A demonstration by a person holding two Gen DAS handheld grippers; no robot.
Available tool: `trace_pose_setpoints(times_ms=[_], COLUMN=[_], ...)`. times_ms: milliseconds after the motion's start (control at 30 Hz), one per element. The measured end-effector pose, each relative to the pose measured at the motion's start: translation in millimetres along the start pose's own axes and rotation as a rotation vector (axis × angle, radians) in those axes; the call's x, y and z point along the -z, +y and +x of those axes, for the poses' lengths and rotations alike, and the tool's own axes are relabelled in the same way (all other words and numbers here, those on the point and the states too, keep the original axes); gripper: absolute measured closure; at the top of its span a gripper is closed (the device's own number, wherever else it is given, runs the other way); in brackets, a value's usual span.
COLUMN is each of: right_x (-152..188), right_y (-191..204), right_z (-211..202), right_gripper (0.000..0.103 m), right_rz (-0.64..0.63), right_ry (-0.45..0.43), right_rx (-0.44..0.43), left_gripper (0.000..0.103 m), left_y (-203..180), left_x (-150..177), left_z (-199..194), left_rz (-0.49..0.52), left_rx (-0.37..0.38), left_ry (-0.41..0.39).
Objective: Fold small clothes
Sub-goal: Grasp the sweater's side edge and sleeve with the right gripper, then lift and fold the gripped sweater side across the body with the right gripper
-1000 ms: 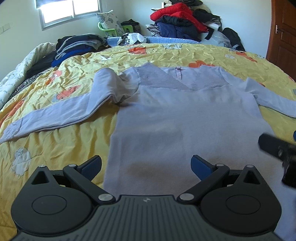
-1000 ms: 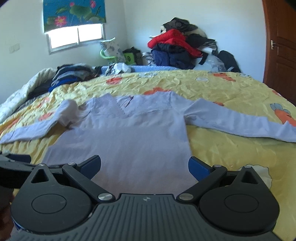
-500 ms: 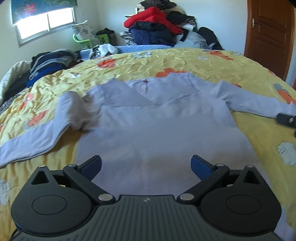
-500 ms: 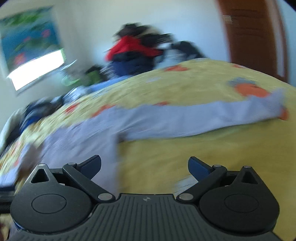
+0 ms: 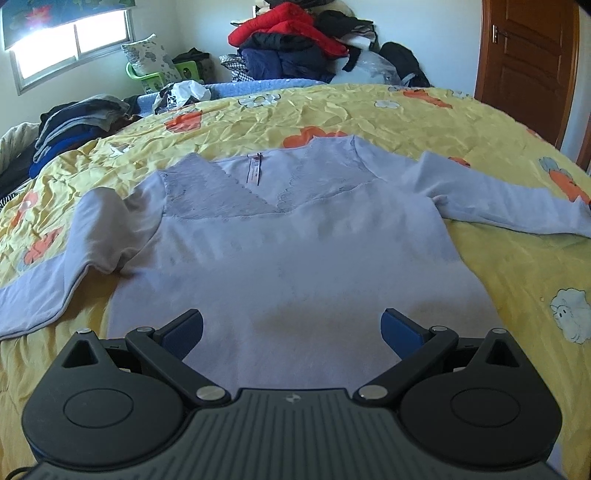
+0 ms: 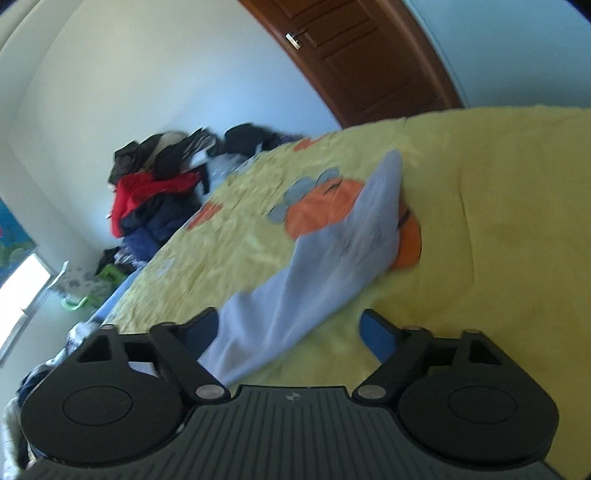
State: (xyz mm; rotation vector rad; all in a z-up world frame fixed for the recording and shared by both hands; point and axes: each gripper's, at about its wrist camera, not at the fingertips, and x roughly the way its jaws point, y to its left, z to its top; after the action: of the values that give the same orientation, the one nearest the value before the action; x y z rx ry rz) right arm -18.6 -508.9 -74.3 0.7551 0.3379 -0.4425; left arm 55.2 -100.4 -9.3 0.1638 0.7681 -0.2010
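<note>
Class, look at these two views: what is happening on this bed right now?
A person with a tool in each hand is about to fold a pale lilac long-sleeved top spread flat on the yellow flowered bedspread. The left tool hovers open over the hem. The right tool, also open, is at the outstretched sleeve. Nothing is folded yet.

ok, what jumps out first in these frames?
A lavender long-sleeved top lies spread flat on the yellow flowered bedspread, just ahead of the open left claw. The open right claw is tilted over one sleeve. A red jacket tops the far clothes pile.
</note>
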Motion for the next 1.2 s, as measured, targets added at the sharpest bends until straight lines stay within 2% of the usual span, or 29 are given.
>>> trace_pose_setpoints(times_ms=[167,267,300,333,367,400,500,600,733,867,1033,1200], right_x=[-9.7,-24.0,-26.0,-26.4,-29.6,-31.1,-35.7,-36.7,-33.6,-26.0,-13.7,16.9], right_y=[-14.5,-23.0,-24.2,-25.0,-27.5,-28.1,-22.5,-3.2,34.2,75.4,117.1,169.2], right_z=[28.3,41.3,43.3,45.4,45.6,46.8,50.0,43.0,35.8,38.4,46.1,51.6], right_gripper=[0.050,0.056,0.066,0.070,0.084,0.089,0.091,0.091,0.091,0.091,0.091,0.091], right_rz=[0.089,0.138,0.149,0.162,0.175,0.186,0.198,0.135,0.049,-0.015,-0.052,-0.128], right_ry=[-0.047,-0.038,-0.037,-0.036,-0.038,-0.041,-0.069,-0.100,-0.097,-0.037,0.039,0.132], right_rx=[0.017,0.032,0.034,0.033,0.038,0.039,0.029,-0.007,-0.108,-0.226,-0.309,-0.386], left_gripper=[0.000,0.000,0.000,0.000,0.000,0.000,0.000,0.000,0.000,0.000,0.000,0.000], left_y=[-3.8,-5.6,-6.3,-7.1,-7.7,-8.2,-8.1,-3.2,6.1,16.0,31.4,51.1], left_x=[-5.8,-10.0,-11.2,-12.2,-13.1,-13.9,-15.1,-14.2,-12.1,-11.4,-9.5,-6.9], left_z=[6.5,10.4,11.9,13.1,14.2,14.9,17.3,20.6,22.2,21.4,19.1,17.9], left_rz=[0.006,0.009,0.011,0.013,0.017,0.019,0.019,0.007,-0.012,-0.022,-0.046,-0.091], left_rx=[-0.021,-0.017,-0.015,-0.013,-0.012,-0.012,-0.022,-0.031,-0.060,-0.094,-0.119,-0.130], left_ry=[0.000,0.004,0.005,0.005,0.005,0.003,0.004,0.018,0.022,0.019,0.013,0.022])
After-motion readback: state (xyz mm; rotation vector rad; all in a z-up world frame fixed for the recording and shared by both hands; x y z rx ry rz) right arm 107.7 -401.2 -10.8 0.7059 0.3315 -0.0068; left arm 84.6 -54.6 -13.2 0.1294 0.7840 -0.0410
